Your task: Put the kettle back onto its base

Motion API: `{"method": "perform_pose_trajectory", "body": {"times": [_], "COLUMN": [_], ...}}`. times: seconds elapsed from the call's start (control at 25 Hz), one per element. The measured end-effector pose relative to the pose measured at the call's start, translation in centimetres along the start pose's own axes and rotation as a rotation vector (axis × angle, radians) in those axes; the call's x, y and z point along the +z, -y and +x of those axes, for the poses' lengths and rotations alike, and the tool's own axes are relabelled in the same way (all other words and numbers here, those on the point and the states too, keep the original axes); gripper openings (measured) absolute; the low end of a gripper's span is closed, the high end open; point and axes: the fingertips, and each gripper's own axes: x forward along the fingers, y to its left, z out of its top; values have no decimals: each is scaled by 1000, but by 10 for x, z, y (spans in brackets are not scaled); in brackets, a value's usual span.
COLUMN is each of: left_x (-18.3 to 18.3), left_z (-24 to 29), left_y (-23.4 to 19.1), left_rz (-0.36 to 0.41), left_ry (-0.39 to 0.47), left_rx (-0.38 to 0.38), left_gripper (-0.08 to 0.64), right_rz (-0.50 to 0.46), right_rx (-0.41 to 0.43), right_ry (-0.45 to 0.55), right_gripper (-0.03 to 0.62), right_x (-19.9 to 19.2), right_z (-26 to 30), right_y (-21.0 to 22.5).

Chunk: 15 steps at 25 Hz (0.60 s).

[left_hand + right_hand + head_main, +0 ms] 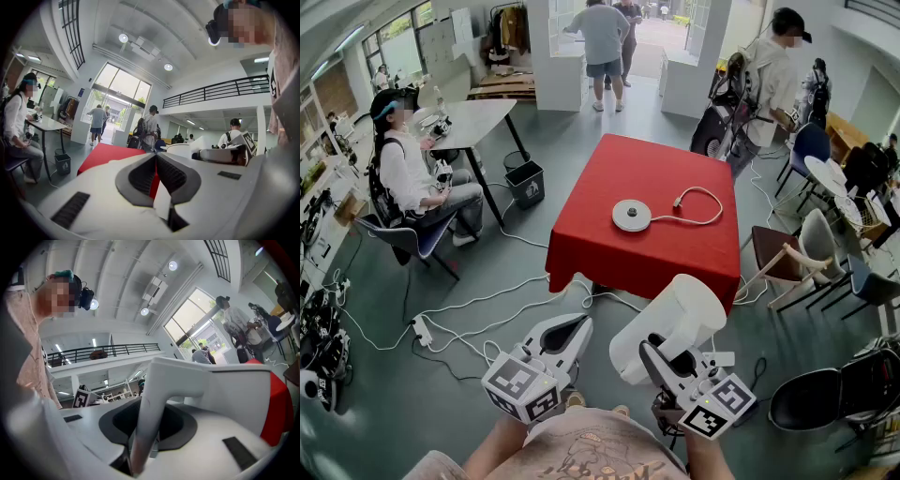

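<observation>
The right tool [667, 364] is clamped on the handle [151, 413] of the white kettle [677, 322]: in the right gripper view the handle's upright bar stands between the dark pads [123, 420], which press on it from both sides, and the kettle's body [220, 390] fills the view ahead. The kettle hangs in the air above the grey floor [441, 394], just short of the near edge of the red tabletop [675, 258] and well apart from its base [632, 215]. That round white base lies flat near the middle of the tabletop, with a white cord [701, 201] looping away on its right side. The left tool [572, 330] is held level beside the kettle, a little to its left, and carries nothing; in the left gripper view its jaws are drawn together so that the tips meet, with only a sliver of the red tabletop [105, 154] showing behind them. Farther left, a person [417, 183] sits on a chair by a grey table, and a dark bin [526, 183] stands on the floor near that table's leg.
</observation>
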Motion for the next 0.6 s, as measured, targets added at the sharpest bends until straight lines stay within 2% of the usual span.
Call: {"method": "perform_pose_trajectory", "body": {"times": [0.6], "left_x": [3], "left_z": [0], "left_y": [-20], "left_rz": [-1], "left_ry": [-11], "left_rx": [-6], "left_gripper": [-12], "right_rz": [13], "right_rx": [16], "right_ry": [16], "right_gripper": [117], "right_x": [3], "right_z": [19], "right_y": [-1]}}
